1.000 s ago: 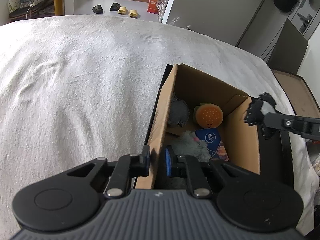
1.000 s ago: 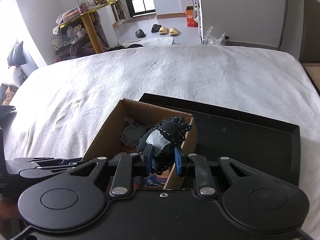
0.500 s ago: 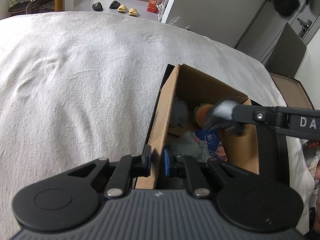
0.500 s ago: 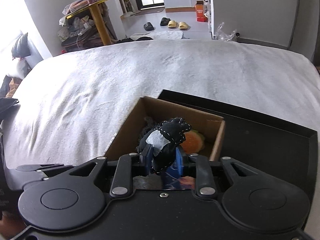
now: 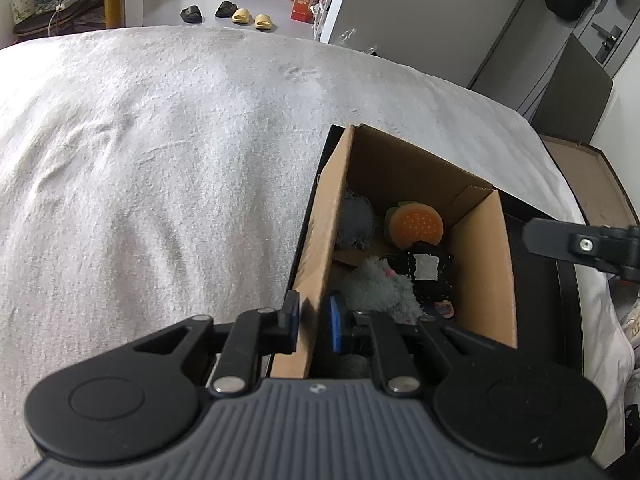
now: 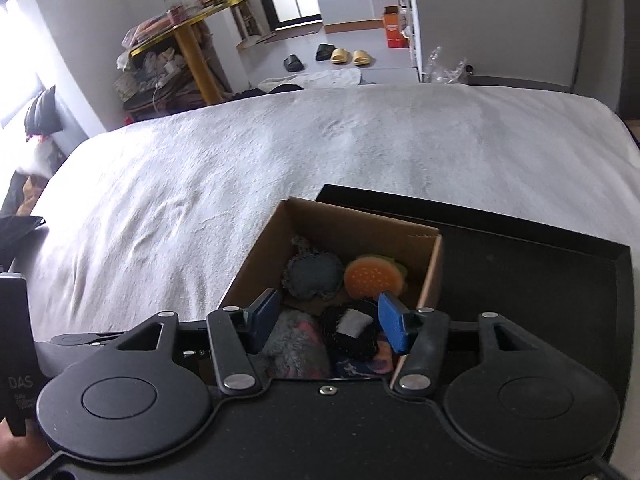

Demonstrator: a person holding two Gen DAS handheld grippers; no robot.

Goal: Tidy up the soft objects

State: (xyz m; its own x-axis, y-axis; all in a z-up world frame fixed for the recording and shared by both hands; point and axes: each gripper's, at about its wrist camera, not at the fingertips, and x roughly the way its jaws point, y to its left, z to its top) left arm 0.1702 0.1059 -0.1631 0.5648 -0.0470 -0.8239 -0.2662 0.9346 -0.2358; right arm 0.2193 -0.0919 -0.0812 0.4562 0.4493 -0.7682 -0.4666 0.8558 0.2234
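A cardboard box (image 5: 486, 264) sits on a black tray (image 6: 532, 280) on the bed. Inside lie an orange burger plush (image 5: 416, 224), a grey round plush (image 5: 356, 222), a fluffy grey toy (image 5: 378, 288) and a black stitched plush with a white patch (image 5: 428, 270). My left gripper (image 5: 314, 316) is shut on the box's left wall. My right gripper (image 6: 328, 322) is open and empty above the box, over the black plush (image 6: 352, 334); the burger (image 6: 374, 276) lies beyond it. One right finger (image 5: 580, 244) shows in the left wrist view.
The white bedspread (image 5: 160, 160) spreads to the left and beyond the box. Slippers (image 6: 344, 56) and an orange carton (image 6: 394, 30) lie on the floor past the bed. A yellow-legged cluttered table (image 6: 192, 52) stands far left. A brown flat box (image 5: 580, 176) lies right of the bed.
My right gripper carried the black plush over the box, opened, and let it go; the plush now lies in the box. My left gripper stayed clamped on the box wall.
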